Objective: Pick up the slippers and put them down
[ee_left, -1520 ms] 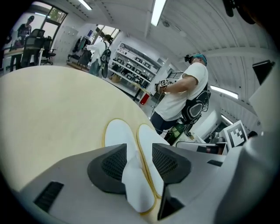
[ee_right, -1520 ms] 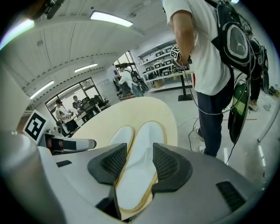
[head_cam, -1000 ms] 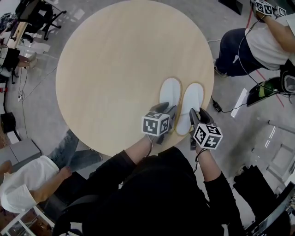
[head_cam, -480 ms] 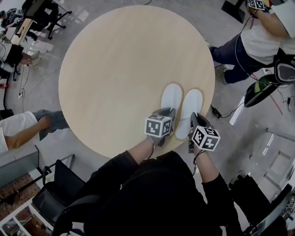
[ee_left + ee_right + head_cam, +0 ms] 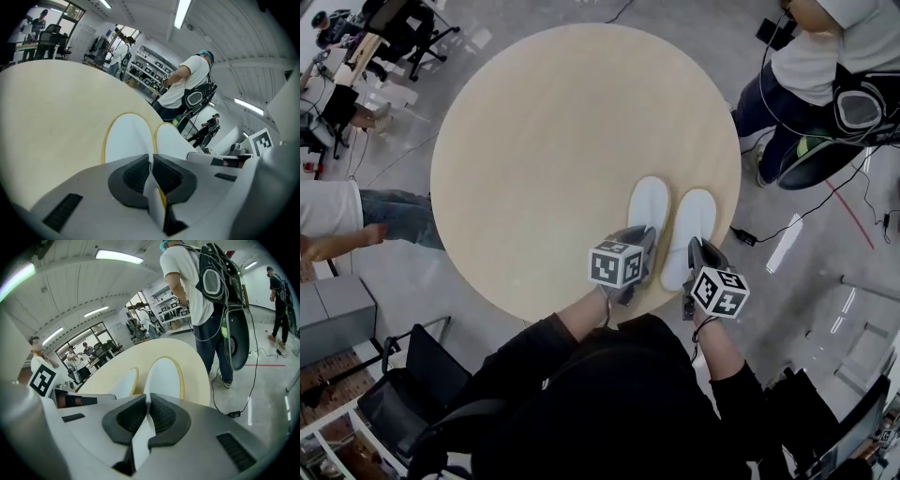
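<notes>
The left slipper (image 5: 648, 208) and the right slipper (image 5: 695, 217), both white with a yellowish rim, lie flat side by side, just apart, in the lower right part of the round pale counter (image 5: 534, 141), toes toward the top of the frame. Their heels sit close to the counter's near edge, and the right slipper also lies near the rim on the right. The left gripper (image 5: 643, 251) has just been closing and is clenched on the left slipper's heel, a thin white fold pinched between its pads. The right gripper (image 5: 693, 258) has likewise just been closing and grasps the right slipper's heel. Wide counter surface stretches above and to the left of the pair. Beyond the rim, a person in a white top (image 5: 825, 56) stands at upper right, a black block on a cable (image 5: 743, 235) lies on the floor at right, and a black chair (image 5: 427, 361) stands at lower left
</notes>
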Tool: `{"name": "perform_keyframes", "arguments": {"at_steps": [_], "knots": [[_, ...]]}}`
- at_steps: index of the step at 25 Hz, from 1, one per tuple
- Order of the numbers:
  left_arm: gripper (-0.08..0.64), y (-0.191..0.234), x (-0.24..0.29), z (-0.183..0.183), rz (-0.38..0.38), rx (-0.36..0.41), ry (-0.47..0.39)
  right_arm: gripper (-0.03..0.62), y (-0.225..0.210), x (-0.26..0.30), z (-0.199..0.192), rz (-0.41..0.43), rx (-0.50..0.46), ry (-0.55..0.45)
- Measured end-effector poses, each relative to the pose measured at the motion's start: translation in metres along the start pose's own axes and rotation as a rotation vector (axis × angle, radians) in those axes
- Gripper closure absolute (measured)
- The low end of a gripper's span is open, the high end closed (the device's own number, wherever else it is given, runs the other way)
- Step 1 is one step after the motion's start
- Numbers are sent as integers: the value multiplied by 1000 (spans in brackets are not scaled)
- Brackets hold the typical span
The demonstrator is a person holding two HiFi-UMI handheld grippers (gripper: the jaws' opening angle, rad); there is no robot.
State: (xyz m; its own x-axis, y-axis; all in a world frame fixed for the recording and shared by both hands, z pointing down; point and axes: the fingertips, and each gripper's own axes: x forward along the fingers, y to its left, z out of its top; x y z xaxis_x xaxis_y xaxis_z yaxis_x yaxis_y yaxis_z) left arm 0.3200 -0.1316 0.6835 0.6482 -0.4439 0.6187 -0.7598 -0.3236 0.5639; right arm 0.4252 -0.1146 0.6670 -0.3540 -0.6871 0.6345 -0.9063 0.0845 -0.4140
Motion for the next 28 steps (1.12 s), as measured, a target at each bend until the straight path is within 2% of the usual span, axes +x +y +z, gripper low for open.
{"name": "perform_keyframes", "arguments": {"at_steps": [6, 12, 18, 22, 28], "knots": [[526, 21, -38, 40, 19, -29, -103, 561, 32, 10, 31, 69, -11, -39], [526, 16, -126, 37, 22, -71, -214, 561, 95, -33, 29, 153, -37, -66], [526, 32, -218, 51, 28, -59, -335, 561, 194, -41, 37, 271, -87, -86], [526, 45, -290, 42, 34, -63, -396, 561, 261, -59, 23, 326, -106, -93], [526, 91, -397, 24, 68, -81, -490, 561, 366, -68, -4, 411, -141, -104]]}}
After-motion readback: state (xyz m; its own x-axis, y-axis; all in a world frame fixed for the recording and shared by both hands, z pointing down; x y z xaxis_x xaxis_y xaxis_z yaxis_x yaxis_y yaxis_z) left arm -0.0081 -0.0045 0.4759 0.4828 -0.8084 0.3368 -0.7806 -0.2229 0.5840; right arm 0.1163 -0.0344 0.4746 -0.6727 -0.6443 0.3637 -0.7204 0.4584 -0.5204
